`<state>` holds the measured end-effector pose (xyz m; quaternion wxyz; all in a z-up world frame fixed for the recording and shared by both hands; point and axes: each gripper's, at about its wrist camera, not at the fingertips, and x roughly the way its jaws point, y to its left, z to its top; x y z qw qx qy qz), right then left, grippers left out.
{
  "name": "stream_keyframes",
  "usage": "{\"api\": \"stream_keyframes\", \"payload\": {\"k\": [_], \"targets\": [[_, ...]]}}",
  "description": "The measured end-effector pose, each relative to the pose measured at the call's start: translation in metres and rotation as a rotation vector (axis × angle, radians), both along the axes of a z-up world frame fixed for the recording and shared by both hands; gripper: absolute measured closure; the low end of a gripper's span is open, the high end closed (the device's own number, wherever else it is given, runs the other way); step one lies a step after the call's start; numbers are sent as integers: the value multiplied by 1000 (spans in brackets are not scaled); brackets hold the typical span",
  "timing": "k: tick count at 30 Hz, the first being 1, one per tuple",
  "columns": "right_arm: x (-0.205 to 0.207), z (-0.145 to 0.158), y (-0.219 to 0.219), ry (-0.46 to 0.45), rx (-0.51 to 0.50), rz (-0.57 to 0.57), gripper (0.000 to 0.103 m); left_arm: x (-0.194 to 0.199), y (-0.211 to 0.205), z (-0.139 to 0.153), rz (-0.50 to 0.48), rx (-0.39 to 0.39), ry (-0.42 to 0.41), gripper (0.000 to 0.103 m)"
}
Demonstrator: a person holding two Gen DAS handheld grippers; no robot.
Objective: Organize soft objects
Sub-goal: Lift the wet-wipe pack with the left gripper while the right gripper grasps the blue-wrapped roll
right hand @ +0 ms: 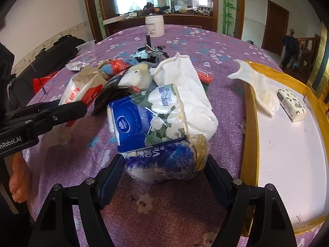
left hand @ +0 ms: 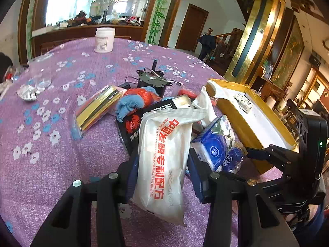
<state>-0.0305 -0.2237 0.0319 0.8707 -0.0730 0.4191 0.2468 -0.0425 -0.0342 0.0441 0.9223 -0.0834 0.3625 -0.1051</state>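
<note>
With the left gripper (left hand: 162, 177) pinching the white pouch (left hand: 164, 164), settle the spread right gripper (right hand: 164, 170) squarely around the blue tissue pack (right hand: 164, 158) between its fingers before squeezing.

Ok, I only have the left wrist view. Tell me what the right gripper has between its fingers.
Observer: A crumpled blue tissue pack. The right gripper has a finger at each side of it. I cannot tell whether they press on it.
Operator: Say what lies on that pack.
Observer: A bigger flowered tissue pack rests on its top edge, with a white cloth lying against that one's far side.
Operator: Check my own grip from your side.
Observer: The left gripper is closed on the white bag with red lettering, and the bag's end sticks out past the fingers.
</note>
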Motion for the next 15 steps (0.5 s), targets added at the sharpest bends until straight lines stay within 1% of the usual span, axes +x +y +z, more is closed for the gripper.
{"api": "stream_keyframes", "payload": {"k": [5,8,12,15], "targets": [[-5,1,2,-11,3,18,22,-4,-5,2,-10,24,-17,59],[-11,4,-1,-25,32,27,23,-4,-5,1,-5,18,-19,59],[-27,6,-3,-53,26,38,23,-6,-4,3,-2,10,-25,59],[-36,9,-7,-67,50,45,23,-7,-3,3,1,8,-30,59]]}}
